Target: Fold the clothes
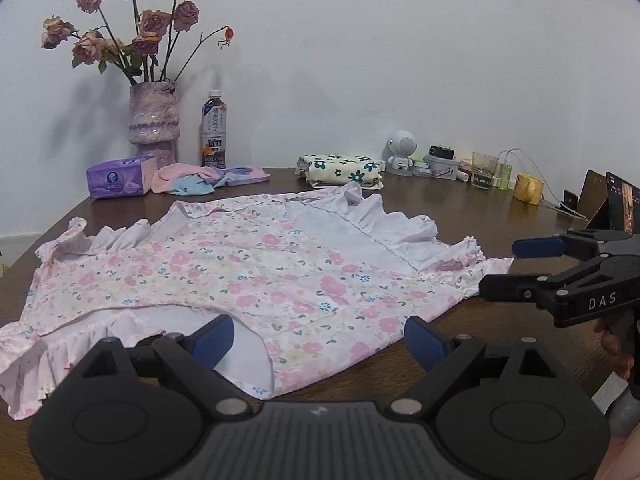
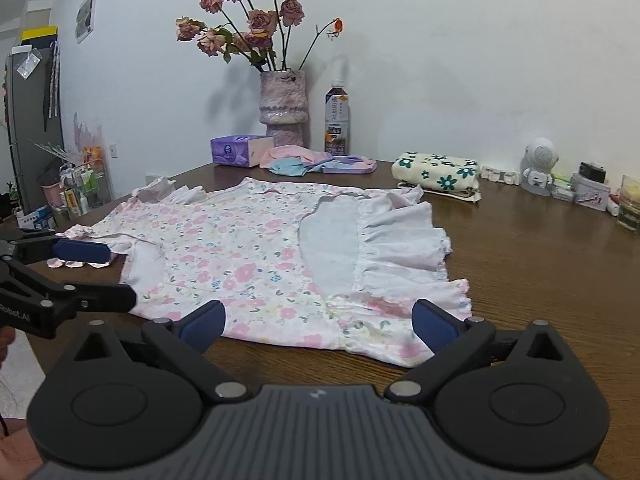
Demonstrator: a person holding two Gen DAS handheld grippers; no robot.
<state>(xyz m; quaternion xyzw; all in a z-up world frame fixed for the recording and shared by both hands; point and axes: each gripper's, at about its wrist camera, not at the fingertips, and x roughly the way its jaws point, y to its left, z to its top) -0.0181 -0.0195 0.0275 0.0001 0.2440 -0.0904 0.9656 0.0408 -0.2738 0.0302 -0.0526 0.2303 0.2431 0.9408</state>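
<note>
Your flowery dress (image 1: 256, 276) lies spread flat near the table's (image 2: 540, 280) front edge. Your left gripper (image 1: 319, 340) and right gripper (image 2: 319, 322) are both spread wide, holding nothing. Pinch only one layer, and the fold could turn out crooked.

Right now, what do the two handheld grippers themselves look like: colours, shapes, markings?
Both are matte black plastic linkage grippers with round pivot discs, silver pins, a ribbed grey body and dark blue textured finger pads. The left gripper carries partial white lettering ending "bot.AI" on its side in the right wrist view; the right gripper reads "DAS" in the left wrist view. No cables visible.
</note>
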